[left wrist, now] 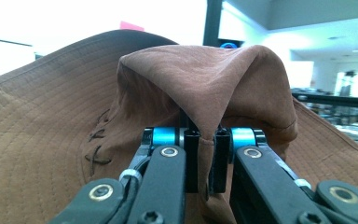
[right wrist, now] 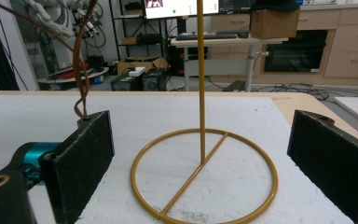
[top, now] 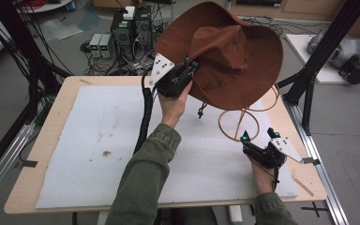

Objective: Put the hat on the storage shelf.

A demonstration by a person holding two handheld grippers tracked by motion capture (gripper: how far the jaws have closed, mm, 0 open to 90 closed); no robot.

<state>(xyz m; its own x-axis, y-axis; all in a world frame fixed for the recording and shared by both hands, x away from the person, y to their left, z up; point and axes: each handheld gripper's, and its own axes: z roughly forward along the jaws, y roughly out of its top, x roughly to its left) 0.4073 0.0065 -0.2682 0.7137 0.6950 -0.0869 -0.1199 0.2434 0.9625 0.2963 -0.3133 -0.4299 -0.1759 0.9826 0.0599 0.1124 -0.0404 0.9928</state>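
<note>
In the upper centre of the high view, the left gripper (top: 189, 67) is holding up a brown hat (top: 225, 56) — jaws clamped on a soft crown fold. The cloth is looking light and floppy. Lower right, the right gripper (top: 258, 137) is waiting, jaws apart, facing a gold wire stand (right wrist: 204, 175).

Your right gripper (right wrist: 200, 163) has open mat ahead until the wire stand (right wrist: 205, 175); overhead, the hat (top: 229, 61) and its dangling cord (right wrist: 80, 70) block the way.
</note>
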